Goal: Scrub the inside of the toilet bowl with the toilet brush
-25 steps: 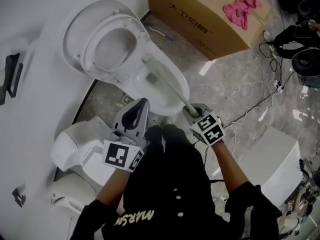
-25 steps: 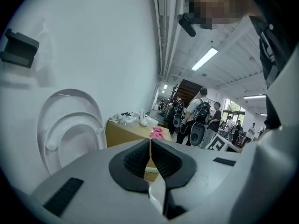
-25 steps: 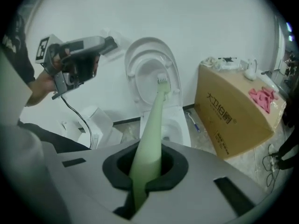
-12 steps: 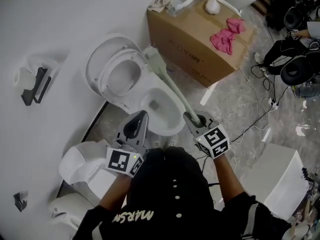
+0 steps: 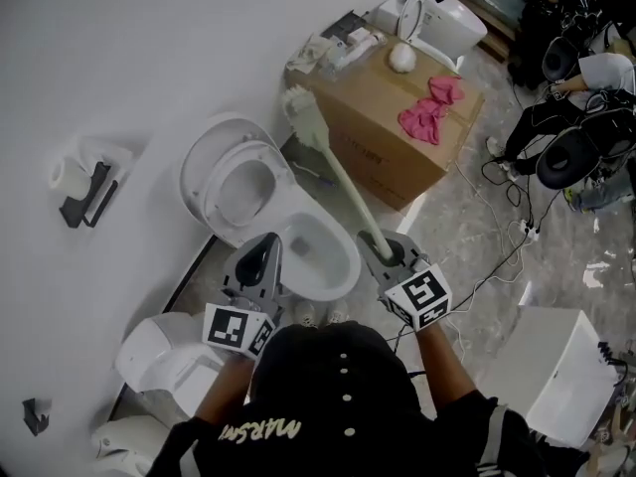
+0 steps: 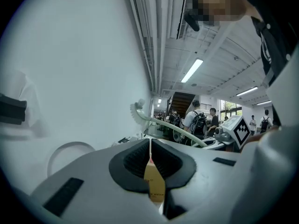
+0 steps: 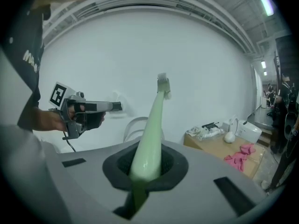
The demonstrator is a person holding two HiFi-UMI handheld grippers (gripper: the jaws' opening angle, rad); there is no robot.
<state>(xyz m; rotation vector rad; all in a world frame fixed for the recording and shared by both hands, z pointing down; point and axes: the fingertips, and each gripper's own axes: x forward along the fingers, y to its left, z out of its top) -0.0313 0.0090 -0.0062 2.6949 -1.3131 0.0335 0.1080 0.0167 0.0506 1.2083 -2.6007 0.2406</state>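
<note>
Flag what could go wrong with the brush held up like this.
1. The head of the toilet brush is up out of the toilet bowl, close to the wall and cardboard box: it may drip or smear on them.
2. The right gripper clamps only the handle's end; the long brush could twist or slip in the jaws.

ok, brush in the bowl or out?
Out. The brush, gripped by the right tool, has its head raised clear above the bowl rim, in front of the cardboard box.
</note>
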